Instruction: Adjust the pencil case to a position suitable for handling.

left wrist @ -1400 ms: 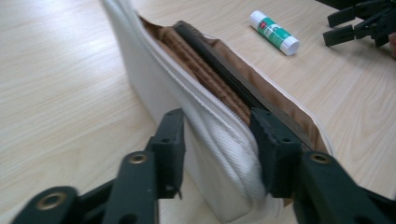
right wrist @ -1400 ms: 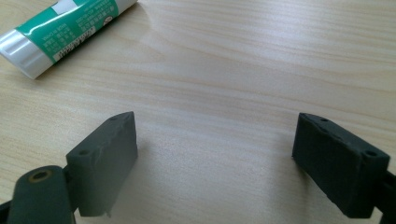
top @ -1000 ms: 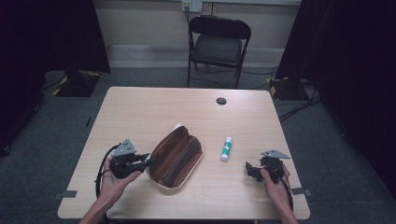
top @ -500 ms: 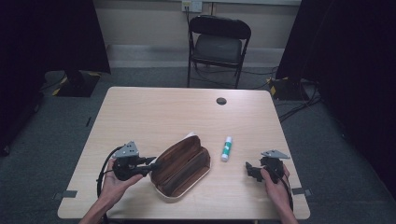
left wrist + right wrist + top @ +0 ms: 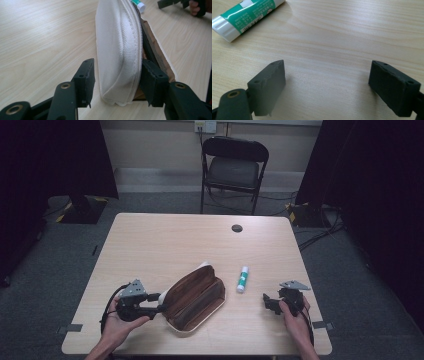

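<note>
On the light wooden table (image 5: 165, 240), an unzipped pencil case (image 5: 196, 296) lies slantwise near the front edge, brown inside with a white fabric shell, spread open so both halves show. The left gripper (image 5: 161, 303) sits at the case's near-left end; in the left gripper view its jaws straddle that end of the white half, and they have just been opening: one jaw stands clear of the fabric with a visible gap, while the other sits against the zipper edge, so the case lies between them without being pinched. The person's left hand (image 5: 117, 322) holds the tool low over the table. A green-and-white glue stick (image 5: 242, 279) lies just to the right of the case, apart from it. Farther right, well apart from the case, the right gripper (image 5: 266, 302) rests in the right hand (image 5: 295, 316) near the table's front edge; in the right gripper view its jaws are spread wide over bare wood with nothing between them, the glue stick lying ahead of them. A small black round disc (image 5: 237, 228) sits near the far edge, and a folding chair (image 5: 234, 165) stands beyond the table.
</note>
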`<action>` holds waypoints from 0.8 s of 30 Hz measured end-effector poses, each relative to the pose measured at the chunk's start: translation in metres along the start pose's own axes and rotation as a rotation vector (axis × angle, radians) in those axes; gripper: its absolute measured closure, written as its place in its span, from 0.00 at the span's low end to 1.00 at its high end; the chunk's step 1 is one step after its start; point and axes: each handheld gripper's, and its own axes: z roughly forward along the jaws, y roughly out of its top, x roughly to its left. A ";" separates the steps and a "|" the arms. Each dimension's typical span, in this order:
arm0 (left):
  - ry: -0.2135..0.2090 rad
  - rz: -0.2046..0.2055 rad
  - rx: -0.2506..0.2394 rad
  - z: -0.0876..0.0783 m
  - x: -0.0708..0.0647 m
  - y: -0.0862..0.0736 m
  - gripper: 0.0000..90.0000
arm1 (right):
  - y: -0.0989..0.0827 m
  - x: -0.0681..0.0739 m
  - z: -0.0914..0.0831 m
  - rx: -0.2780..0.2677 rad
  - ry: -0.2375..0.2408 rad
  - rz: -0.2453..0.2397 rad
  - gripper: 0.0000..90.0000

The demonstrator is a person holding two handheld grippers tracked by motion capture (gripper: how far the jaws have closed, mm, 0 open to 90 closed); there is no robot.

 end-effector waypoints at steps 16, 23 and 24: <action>0.060 -0.033 -0.035 -0.003 0.033 0.014 0.80 | 0.000 0.000 0.000 0.000 0.000 0.000 0.14; 0.063 -0.086 -0.095 0.004 0.052 0.019 0.76 | 0.000 0.000 0.000 0.000 0.000 0.000 0.14; 0.066 -0.097 -0.111 0.004 0.052 0.020 0.74 | 0.000 0.000 0.000 0.000 0.000 0.000 0.14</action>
